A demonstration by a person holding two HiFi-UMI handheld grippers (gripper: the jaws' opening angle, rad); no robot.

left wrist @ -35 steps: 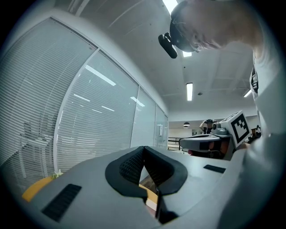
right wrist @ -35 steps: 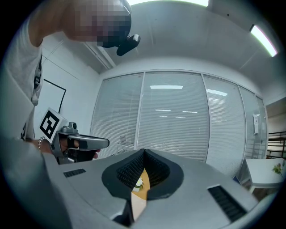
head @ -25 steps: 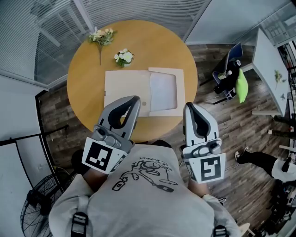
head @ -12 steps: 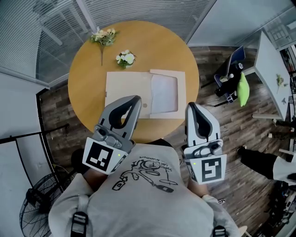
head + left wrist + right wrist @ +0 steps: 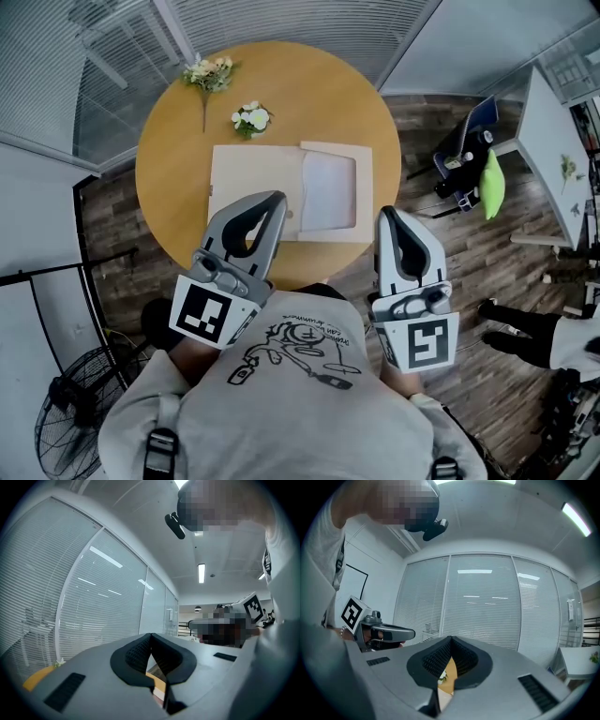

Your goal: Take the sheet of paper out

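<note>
The round wooden surface point(image 5: 169, 187) carries a tan envelope point(image 5: 248, 178) lying flat at its centre. The sheet of paper point(image 5: 328, 192) shows white inside the envelope's 3 o'clock half. At 6 o'clock, by the near rim, the left gripper point(image 5: 272, 200) and right gripper point(image 5: 386, 214) each have jaws pressed together on nothing. The step would likely go best with the left pinning the envelope's 9 o'clock half while the right opens, nips only the sheet and draws it out flat.
</note>
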